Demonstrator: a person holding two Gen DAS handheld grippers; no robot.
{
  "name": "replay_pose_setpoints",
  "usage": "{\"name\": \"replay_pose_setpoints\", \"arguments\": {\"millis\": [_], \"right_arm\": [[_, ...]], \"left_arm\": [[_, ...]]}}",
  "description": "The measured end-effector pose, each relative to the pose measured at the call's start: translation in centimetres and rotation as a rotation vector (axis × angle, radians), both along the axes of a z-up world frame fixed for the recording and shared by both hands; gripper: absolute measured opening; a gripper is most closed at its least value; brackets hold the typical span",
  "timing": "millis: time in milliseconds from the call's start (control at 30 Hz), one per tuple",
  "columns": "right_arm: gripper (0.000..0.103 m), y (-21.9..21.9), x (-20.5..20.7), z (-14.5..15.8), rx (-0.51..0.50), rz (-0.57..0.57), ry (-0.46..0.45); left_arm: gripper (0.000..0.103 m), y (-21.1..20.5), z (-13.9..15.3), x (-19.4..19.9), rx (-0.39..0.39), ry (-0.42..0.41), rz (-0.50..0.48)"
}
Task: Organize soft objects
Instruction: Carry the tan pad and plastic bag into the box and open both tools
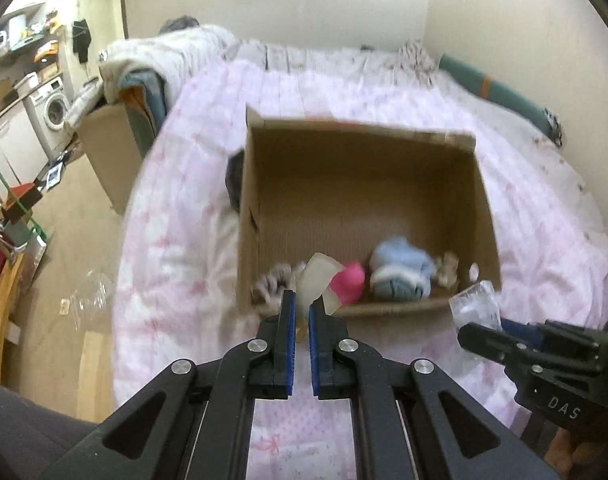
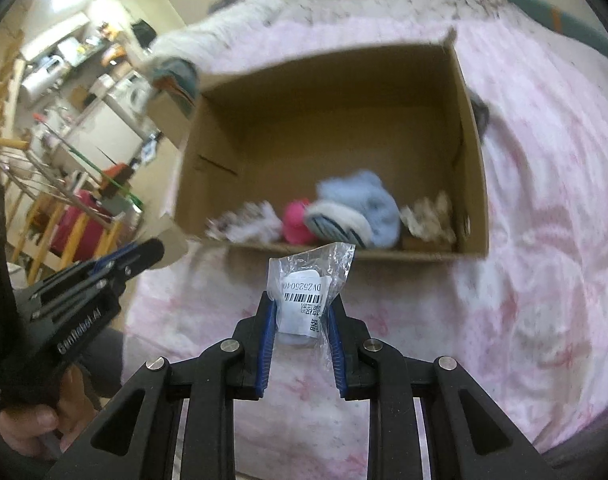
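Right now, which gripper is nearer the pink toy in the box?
Left. The left gripper sits at the box's near wall just beside the pink toy; the right gripper is short of the box.

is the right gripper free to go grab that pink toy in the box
Probably not yet: the right gripper is shut on a clear plastic packet. The open cardboard box leaves the pink toy otherwise reachable.

We see the left gripper (image 1: 301,312) built of matte black linkage arms with triangular cut-outs, round silver pivot screws and ribbed blue pads (image 1: 289,344) lining its jaws. The right gripper (image 2: 300,316) matches it. From the side, their black housings carry white lettering, "DAS" on one. A bare-skinned hand (image 2: 35,420) emerges from a dark sleeve.
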State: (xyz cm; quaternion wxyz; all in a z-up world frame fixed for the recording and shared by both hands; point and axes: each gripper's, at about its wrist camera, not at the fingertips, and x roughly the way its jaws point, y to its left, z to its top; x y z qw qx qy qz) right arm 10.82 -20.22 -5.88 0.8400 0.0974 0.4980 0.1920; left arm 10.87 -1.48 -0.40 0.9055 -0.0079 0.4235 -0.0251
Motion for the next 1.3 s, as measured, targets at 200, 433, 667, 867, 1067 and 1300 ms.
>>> {"name": "replay_pose_setpoints", "arguments": {"millis": [200, 433, 667, 867, 1067, 1300], "right_arm": [[0.026, -1.2, 1.2, 3.8, 0.055, -0.003, -0.092], [0.026, -3.9, 4.5, 6.4, 0.064, -0.028, -0.206], [0.026, -5.7, 6.6, 2.0, 0.047, -0.133, -0.086], [0.026, -4.5, 6.9, 0.6, -0.022, -0.102, -0.065], [0.026, -4.0, 7.4, -0.3, -0.050, -0.099, -0.036], [0.026, -3.7, 7.4, -0.6, -0.055, -0.092, -0.018]], "left_arm": [[0.006, 0.3, 2.3, 2.1, 0.019, -0.037, -0.023], [0.006, 0.6, 2.2, 5.8, 0.028, -0.062, -0.035], [0.006, 1.1, -1.5, 7.4, -0.046, 0.002, -0.024], [0.006, 0.9, -2.3, 7.8, -0.041, 0.018, -0.011], [0.006, 1.1, -3.0, 8.2, -0.042, 0.050, 0.023], [0.007, 0.7, -3.5, 8.2, -0.045, 0.071, 0.000]]}}
